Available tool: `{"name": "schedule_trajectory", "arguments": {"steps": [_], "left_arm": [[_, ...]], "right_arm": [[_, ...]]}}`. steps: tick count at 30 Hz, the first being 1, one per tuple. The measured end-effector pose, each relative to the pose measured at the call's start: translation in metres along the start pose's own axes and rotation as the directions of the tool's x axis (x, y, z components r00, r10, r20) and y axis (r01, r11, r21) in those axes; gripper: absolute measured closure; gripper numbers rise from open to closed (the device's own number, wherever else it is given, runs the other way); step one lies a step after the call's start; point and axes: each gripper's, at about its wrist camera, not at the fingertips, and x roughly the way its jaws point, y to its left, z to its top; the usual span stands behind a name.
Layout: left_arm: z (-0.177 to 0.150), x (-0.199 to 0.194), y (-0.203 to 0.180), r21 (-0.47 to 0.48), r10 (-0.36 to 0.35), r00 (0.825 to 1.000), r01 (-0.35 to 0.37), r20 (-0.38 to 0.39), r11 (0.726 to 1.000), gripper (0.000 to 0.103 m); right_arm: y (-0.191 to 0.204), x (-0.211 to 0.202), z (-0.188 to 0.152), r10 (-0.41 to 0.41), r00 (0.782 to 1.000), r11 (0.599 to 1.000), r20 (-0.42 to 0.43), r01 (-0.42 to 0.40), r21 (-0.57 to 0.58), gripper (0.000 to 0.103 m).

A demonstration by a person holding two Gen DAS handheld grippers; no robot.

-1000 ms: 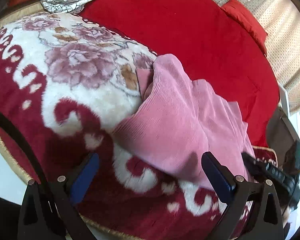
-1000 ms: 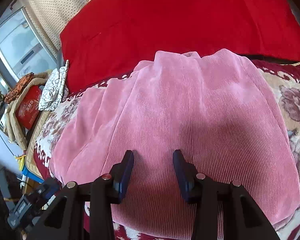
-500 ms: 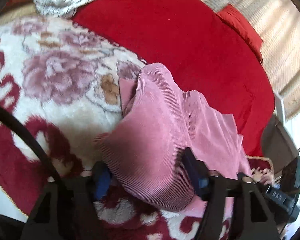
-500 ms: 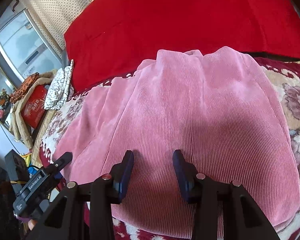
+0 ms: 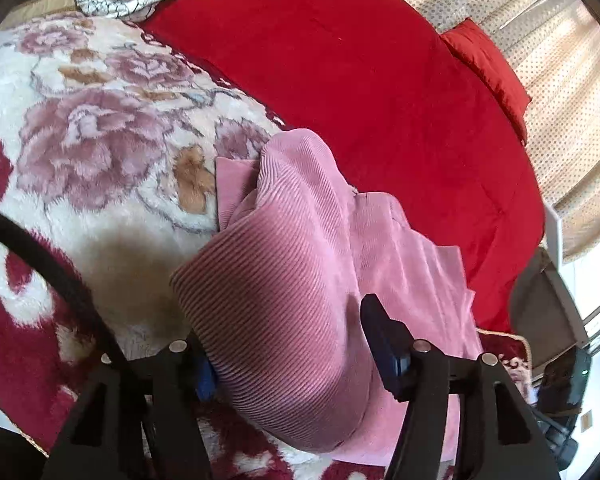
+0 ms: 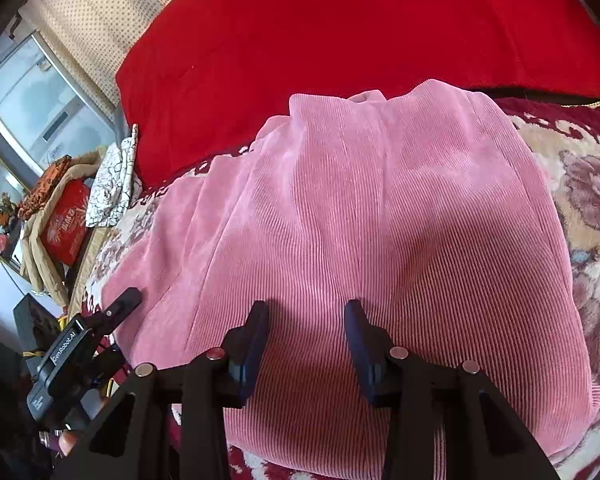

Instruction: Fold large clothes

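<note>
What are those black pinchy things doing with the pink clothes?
A person is folding a pink ribbed garment on a flowery blanket, with a gripper in each hand. The left gripper has just been closing its jaws around a bunched corner of the garment. The right gripper has cloth between its jaws at the near edge. The fold is not done yet.

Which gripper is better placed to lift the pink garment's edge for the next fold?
Left, probably. The left gripper has just been closing with a bunched corner of the pink garment between its fingers. The right gripper sits over flat cloth mid-panel, with no edge between its fingers.
</note>
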Motion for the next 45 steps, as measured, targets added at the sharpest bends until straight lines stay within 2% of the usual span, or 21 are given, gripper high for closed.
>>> {"name": "schedule_trajectory", "arguments": {"steps": [1, 3, 6, 8, 10, 11, 13, 14, 16, 17, 21, 22, 26, 28, 32, 33, 34, 35, 38, 41, 45], "left_arm": [[0.001, 0.001, -0.002, 0.013, 0.013, 1.0, -0.013, -0.003, 1.0, 0.056], [0.006, -0.001, -0.006, 0.043, 0.009, 1.0, -0.009, -0.002, 0.999, 0.066], [0.009, -0.012, -0.032, 0.17, 0.026, 0.999, -0.033, 0.043, 0.985, 0.07], [0.005, -0.023, -0.06, 0.312, 0.008, 0.996, -0.035, 0.087, 0.95, 0.071], [-0.009, -0.03, -0.091, 0.484, -0.025, 0.993, -0.032, 0.112, 0.874, 0.072], [-0.02, -0.03, -0.104, 0.57, -0.029, 0.994, -0.039, 0.11, 0.821, 0.072], [-0.048, -0.016, -0.121, 0.714, -0.018, 0.999, -0.024, 0.051, 0.699, 0.072], [-0.06, -0.005, -0.121, 0.75, -0.011, 1.0, -0.001, 0.01, 0.662, 0.072], [-0.069, 0.004, -0.114, 0.76, -0.02, 1.0, 0.021, -0.011, 0.65, 0.072], [-0.068, 0.004, -0.112, 0.756, -0.031, 1.0, 0.024, -0.005, 0.654, 0.072], [-0.06, 0.003, -0.106, 0.729, -0.051, 0.998, 0.062, -0.038, 0.682, 0.072], [-0.059, 0.003, -0.105, 0.727, -0.053, 0.998, 0.064, -0.039, 0.684, 0.072], [-0.062, 0.001, -0.104, 0.741, -0.051, 0.998, 0.055, -0.027, 0.669, 0.072], [-0.061, -0.002, -0.104, 0.741, -0.054, 0.998, 0.058, -0.029, 0.669, 0.072], [-0.059, -0.005, -0.103, 0.746, -0.058, 0.998, 0.062, -0.031, 0.663, 0.072], [-0.059, -0.005, -0.104, 0.754, -0.055, 0.998, 0.056, -0.027, 0.655, 0.072], [-0.059, -0.006, -0.105, 0.761, -0.053, 0.998, 0.05, -0.021, 0.647, 0.072], [-0.06, -0.011, -0.107, 0.77, -0.052, 0.999, 0.044, -0.015, 0.637, 0.072], [-0.053, -0.027, -0.115, 0.767, -0.102, 0.994, 0.092, -0.035, 0.635, 0.073], [-0.05, -0.044, -0.139, 0.783, -0.181, 0.982, 0.146, -0.043, 0.605, 0.073], [-0.059, -0.061, -0.202, 0.835, -0.311, 0.946, 0.242, -0.09, 0.494, 0.073]], "right_arm": [[-0.001, 0.0, 0.0, 0.007, 1.0, 1.0, -0.003, -0.007, 0.006, 0.06], [-0.003, -0.001, 0.0, 0.023, 1.0, 1.0, -0.009, -0.023, 0.019, 0.06], [-0.009, -0.003, 0.0, 0.043, 0.999, 0.999, -0.02, -0.042, 0.028, 0.06], [-0.014, -0.004, 0.002, 0.061, 0.998, 0.997, -0.03, -0.059, 0.045, 0.06], [-0.019, -0.005, 0.003, 0.086, 0.995, 0.994, -0.043, -0.083, 0.067, 0.06], [-0.022, -0.005, 0.005, 0.103, 0.993, 0.992, -0.05, -0.098, 0.08, 0.06], [-0.03, -0.007, 0.008, 0.15, 0.987, 0.983, -0.055, -0.143, 0.119, 0.057], [-0.033, -0.008, 0.009, 0.17, 0.984, 0.978, -0.056, -0.162, 0.128, 0.054], [-0.04, -0.013, 0.012, 0.229, 0.973, 0.959, -0.032, -0.22, 0.177, 0.046], [-0.042, -0.016, 0.014, 0.24, 0.971, 0.954, -0.012, -0.233, 0.189, 0.039], [-0.035, -0.025, 0.022, 0.294, 0.955, 0.941, 0.05, -0.298, 0.158, 0.03], [-0.029, -0.024, 0.026, 0.322, 0.945, 0.934, 0.051, -0.327, 0.148, 0.023], [-0.006, -0.014, 0.038, 0.382, 0.923, 0.915, 0.045, -0.384, 0.122, 0.019], [0.009, -0.003, 0.049, 0.351, 0.936, 0.93, 0.026, -0.352, 0.103, 0.019], [0.032, 0.036, 0.062, 0.348, 0.936, 0.934, -0.051, -0.342, 0.104, 0.019], [0.039, 0.045, 0.064, 0.33, 0.941, 0.942, -0.077, -0.323, 0.089, 0.021], [0.047, 0.052, 0.064, 0.298, 0.951, 0.954, -0.081, -0.294, 0.051, 0.042], [0.052, 0.055, 0.065, 0.256, 0.964, 0.967, -0.072, -0.256, 0.006, 0.082], [0.049, 0.047, 0.068, 0.231, 0.972, 0.973, -0.049, -0.232, -0.02, 0.089], [0.042, 0.009, 0.074, 0.228, 0.972, 0.972, 0.057, -0.224, -0.063, 0.092], [0.01, -0.048, 0.084, 0.194, 0.956, 0.981, 0.221, -0.183, -0.071, 0.092]]}}
